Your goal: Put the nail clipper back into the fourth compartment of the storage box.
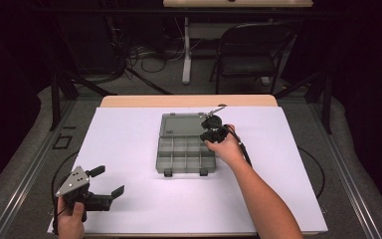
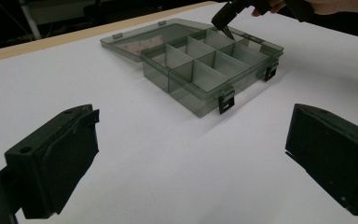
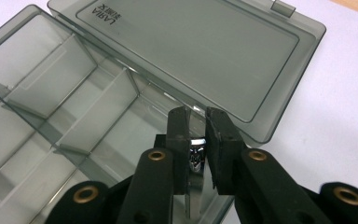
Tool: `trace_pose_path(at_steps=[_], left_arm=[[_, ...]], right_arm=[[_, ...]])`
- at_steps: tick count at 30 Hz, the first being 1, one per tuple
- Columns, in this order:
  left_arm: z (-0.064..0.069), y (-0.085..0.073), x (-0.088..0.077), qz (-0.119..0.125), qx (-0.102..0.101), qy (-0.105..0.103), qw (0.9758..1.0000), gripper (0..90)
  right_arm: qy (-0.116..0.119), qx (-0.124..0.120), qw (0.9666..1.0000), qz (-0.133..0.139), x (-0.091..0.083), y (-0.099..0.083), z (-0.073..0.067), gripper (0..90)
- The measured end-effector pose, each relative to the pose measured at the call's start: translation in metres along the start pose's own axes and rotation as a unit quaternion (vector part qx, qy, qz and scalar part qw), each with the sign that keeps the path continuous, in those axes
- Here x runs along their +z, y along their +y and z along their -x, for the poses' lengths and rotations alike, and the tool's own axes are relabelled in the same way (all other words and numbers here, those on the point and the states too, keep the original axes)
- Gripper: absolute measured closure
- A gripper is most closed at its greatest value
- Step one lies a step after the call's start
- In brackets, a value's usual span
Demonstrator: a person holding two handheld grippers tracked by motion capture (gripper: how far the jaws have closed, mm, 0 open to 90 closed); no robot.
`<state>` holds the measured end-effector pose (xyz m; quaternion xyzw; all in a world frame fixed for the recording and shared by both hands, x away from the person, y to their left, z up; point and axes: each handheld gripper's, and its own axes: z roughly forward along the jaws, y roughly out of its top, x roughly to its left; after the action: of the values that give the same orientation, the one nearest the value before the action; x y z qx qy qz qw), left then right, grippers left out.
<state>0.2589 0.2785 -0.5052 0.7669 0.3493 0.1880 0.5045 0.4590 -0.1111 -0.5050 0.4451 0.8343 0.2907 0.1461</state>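
A smoky clear plastic organiser box lies mid-table with its lid folded flat behind it; the compartments look empty. My right gripper hangs over the box's back right corner. In the right gripper view its jaws stand nearly together, shut on a small shiny metal piece just above a compartment next to the lid. My left gripper rests at the table's front left, open and holding nothing. It faces the box in the left gripper view, its jaws wide apart.
A white sheet covers the table, with a wooden edge at the back. Two black latches sit on the box's front. A dark folding chair and a table leg stand on the floor beyond.
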Motion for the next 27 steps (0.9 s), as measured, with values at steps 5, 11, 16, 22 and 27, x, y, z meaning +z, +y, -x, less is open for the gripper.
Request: trace_pose_path(at_steps=[5,11,16,22,27], left_arm=[[-0.001,0.0,0.001,-0.001,-0.001,0.0,1.0,2.3],[0.0,0.001,0.002,-0.001,-0.002,0.003,1.0,2.3],[-0.001,0.002,0.004,-0.001,-0.004,0.004,1.0,2.3],[-0.002,0.0,0.003,-0.003,-0.007,0.004,1.0,2.3],[-0.002,0.0,0.002,0.001,-0.009,0.005,1.0,2.3]], right_arm=[[0.003,-0.001,0.9994,0.033,-0.007,0.0,0.0,58.1],[0.006,-0.013,0.9992,0.037,-0.018,-0.001,-0.003,46.8],[0.027,-0.025,0.9985,0.042,-0.029,-0.004,-0.009,44.9],[0.063,-0.05,0.9953,0.055,-0.047,-0.01,-0.018,40.3],[0.063,-0.045,0.9944,0.072,-0.057,-0.02,-0.025,35.3]])
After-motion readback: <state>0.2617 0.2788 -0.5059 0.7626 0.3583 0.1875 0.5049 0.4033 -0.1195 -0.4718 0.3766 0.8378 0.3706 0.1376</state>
